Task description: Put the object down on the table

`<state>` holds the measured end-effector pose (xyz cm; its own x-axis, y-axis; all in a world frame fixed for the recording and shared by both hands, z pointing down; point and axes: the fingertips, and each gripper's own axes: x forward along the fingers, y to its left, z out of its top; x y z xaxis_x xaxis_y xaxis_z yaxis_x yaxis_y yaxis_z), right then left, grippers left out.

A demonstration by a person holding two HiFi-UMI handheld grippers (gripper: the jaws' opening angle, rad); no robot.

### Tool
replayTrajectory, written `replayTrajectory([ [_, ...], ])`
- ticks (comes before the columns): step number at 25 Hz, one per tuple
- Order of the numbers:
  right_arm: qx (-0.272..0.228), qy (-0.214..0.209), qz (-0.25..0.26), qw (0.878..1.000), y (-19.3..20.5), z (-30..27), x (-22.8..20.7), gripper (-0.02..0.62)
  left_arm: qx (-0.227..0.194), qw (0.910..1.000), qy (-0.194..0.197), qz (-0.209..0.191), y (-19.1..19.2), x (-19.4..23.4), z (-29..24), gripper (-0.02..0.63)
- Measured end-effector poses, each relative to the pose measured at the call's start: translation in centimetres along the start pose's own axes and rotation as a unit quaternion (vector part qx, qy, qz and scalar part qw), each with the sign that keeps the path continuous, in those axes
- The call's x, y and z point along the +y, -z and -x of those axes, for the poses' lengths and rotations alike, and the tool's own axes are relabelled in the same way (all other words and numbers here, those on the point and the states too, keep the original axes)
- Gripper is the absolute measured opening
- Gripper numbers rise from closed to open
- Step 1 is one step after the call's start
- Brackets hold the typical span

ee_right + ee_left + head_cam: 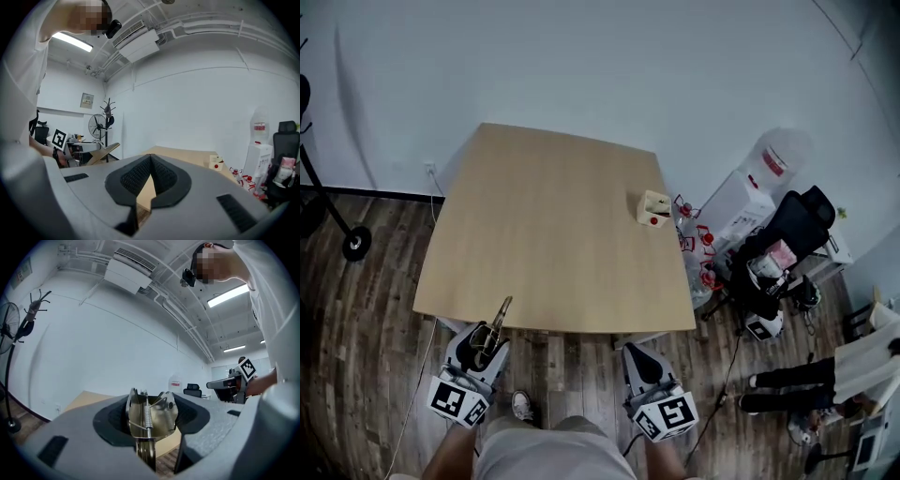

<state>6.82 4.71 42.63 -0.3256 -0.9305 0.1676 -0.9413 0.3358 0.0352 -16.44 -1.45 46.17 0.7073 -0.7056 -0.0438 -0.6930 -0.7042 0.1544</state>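
Left tongs [151, 405] are closed on a metal clip [159, 420] with a spring. The jaws stand wide apart because the clip fills the space between them. From the head view the clip sticks out forward from these tongs, and its tip shows against the near left edge of the table [544, 225]. The clip is in the air, not on the table. Right tongs [150, 164] are closed with nothing between the jaws; the pads meet at the tips. They are to the right of the left tongs, before the near edge of the table, over the wooden floor [384, 281]. On the far right part of the table stands a small box [653, 208] with a red dot.
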Motion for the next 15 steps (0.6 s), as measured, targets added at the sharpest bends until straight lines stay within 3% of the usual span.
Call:
replayTrajectory([
  [9,0.008,0.028,-0.02,0.999,0.8,-2.8,-4.4,-0.002,0.019,0.999,0.041,0.003,0.5,0.3,-6.1,0.233],
  [12,-0.002,0.027,-0.023,0.999,0.7,-3.6,-6.7,-0.002,0.017,0.9991,0.04,-0.001,0.1,0.0,-8.2,0.233],
  [15,-0.015,0.029,-0.025,0.999,0.0,-4.5,-9.7,-0.002,0.002,0.9992,0.031,0.024,-0.7,-0.1,-10.2,0.233],
])
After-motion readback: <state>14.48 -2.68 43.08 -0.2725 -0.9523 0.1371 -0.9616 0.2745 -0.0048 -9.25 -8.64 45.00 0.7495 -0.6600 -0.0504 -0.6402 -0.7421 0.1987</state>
